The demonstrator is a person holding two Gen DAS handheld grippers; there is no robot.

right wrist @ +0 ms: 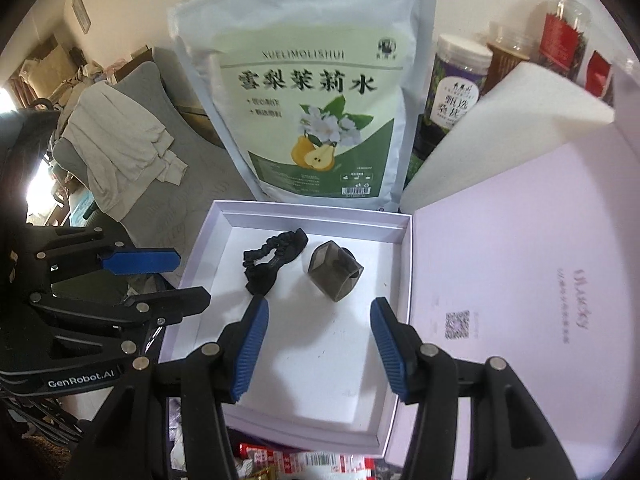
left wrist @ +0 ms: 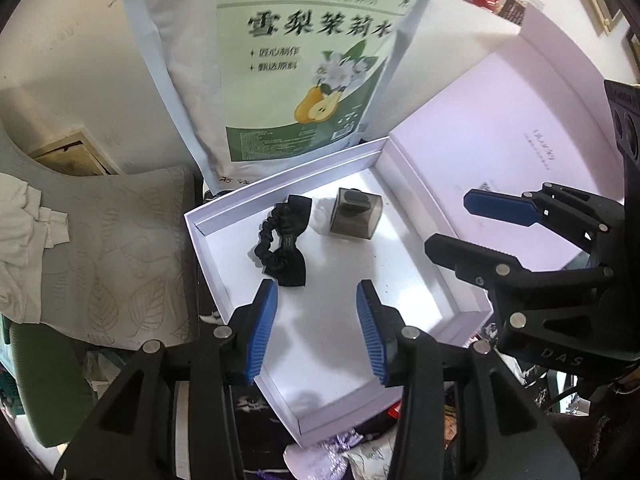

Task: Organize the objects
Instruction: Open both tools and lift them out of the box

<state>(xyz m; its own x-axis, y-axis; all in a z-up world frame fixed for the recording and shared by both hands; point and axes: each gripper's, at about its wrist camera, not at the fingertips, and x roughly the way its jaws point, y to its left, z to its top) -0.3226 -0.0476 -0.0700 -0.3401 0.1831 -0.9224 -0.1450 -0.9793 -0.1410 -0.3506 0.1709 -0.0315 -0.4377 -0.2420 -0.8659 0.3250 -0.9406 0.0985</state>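
Left tongs [left wrist: 317, 332] and right tongs [right wrist: 319, 346] are shown spread and empty above the open white box [right wrist: 394, 276]. A black scrunchie [left wrist: 283, 246] at 11 o'clock and a smoky translucent cube [left wrist: 354, 212] at 1 o'clock are seen lying apart on its floor, presumably deposited for storage. The hinged lid [right wrist: 520, 280] lies at 3 o'clock.

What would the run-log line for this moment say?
left gripper: open, empty | right gripper: open, empty | white box: holds black scrunchie and grey cube, apart | lid: open
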